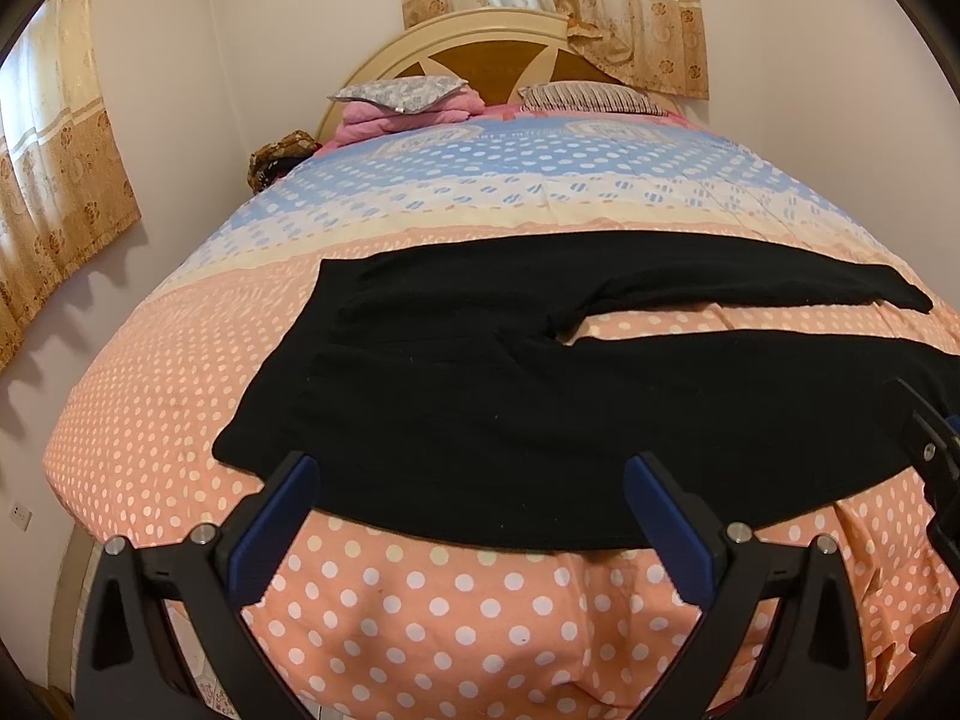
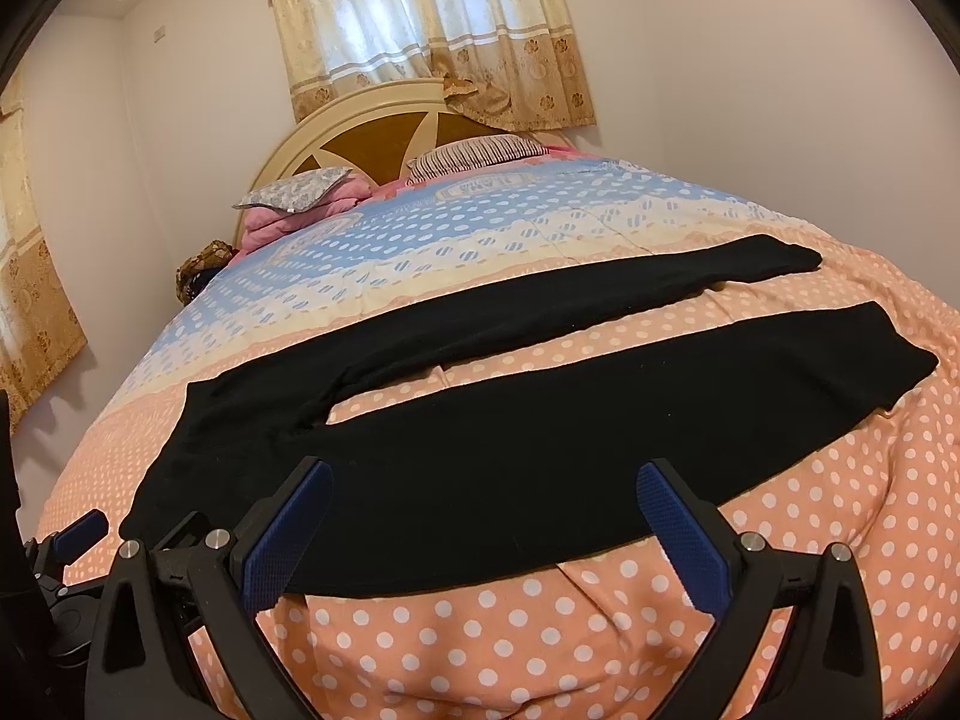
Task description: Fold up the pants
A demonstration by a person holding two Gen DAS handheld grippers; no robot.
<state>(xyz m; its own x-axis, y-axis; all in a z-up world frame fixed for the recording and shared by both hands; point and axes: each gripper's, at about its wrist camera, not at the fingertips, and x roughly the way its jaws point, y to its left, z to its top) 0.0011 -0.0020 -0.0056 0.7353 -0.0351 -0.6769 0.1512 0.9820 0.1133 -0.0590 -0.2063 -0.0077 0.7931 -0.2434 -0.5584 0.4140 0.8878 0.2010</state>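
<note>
Black pants (image 1: 480, 396) lie flat and spread out across the near end of the bed, waist to the left, both legs running to the right with a gap between them. They also show in the right wrist view (image 2: 510, 438). My left gripper (image 1: 471, 480) is open and empty, hovering at the near edge of the pants by the waist and seat. My right gripper (image 2: 483, 492) is open and empty, hovering at the near edge of the nearer leg. The right gripper shows at the right edge of the left wrist view (image 1: 930, 450); the left gripper shows at the left edge of the right wrist view (image 2: 72, 540).
The bed has a polka-dot bedspread (image 1: 420, 600), peach near me and blue farther off. Pillows (image 1: 402, 93) and a pink blanket lie against the headboard (image 1: 480, 42). Curtains (image 2: 420, 30) hang behind. A wall stands close on the left.
</note>
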